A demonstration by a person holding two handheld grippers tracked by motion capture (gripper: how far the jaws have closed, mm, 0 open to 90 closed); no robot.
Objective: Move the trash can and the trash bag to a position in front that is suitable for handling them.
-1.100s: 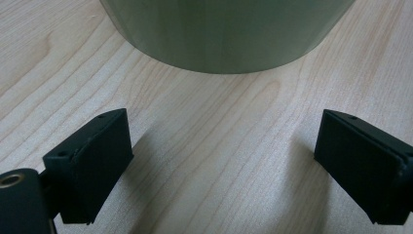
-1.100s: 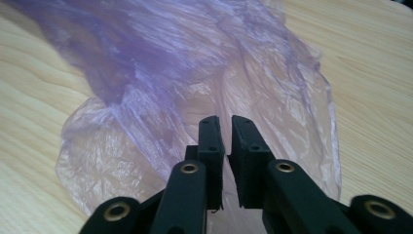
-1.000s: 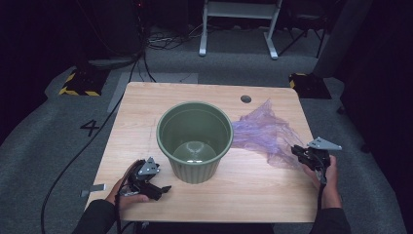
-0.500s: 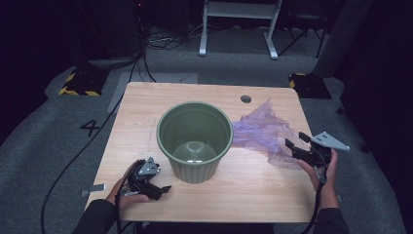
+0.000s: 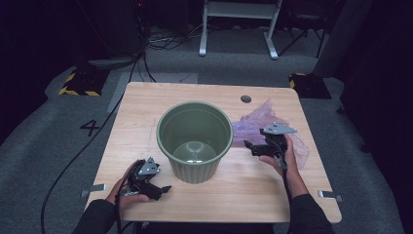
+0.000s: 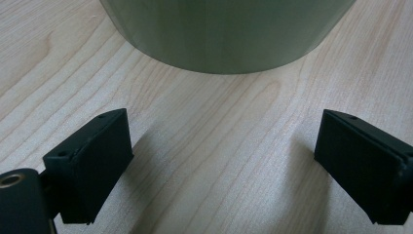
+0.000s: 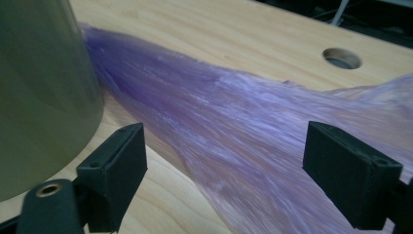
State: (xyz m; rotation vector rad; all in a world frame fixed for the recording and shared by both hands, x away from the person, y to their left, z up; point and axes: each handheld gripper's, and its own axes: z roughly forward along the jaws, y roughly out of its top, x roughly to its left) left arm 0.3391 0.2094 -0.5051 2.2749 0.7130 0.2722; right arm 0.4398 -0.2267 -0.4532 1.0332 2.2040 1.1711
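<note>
Table: pale wood with a fine straight grain, rounded corners, a small round hole near the far edge beyond the bin.
Room: dark, grey carpet around the table, a white number 4 on the floor left of the bin, black cables, a white metal frame well behind it.
Bin: round, dull green plastic, smooth wall tapering downward, standing upright mid-table, its inside bare and glossy.
Bag: thin lilac plastic film, crinkled and see-through, lying flat on the wood just right of the bin, one end touching the bin's foot.
Right gripper: just right of the bin, above the bag; its jaws have just been opening and now stand wide, the film under the gap, nothing pinched.
Left gripper: low on the wood at the bin's near left, jaws spread wide, only bare wood between them.
</note>
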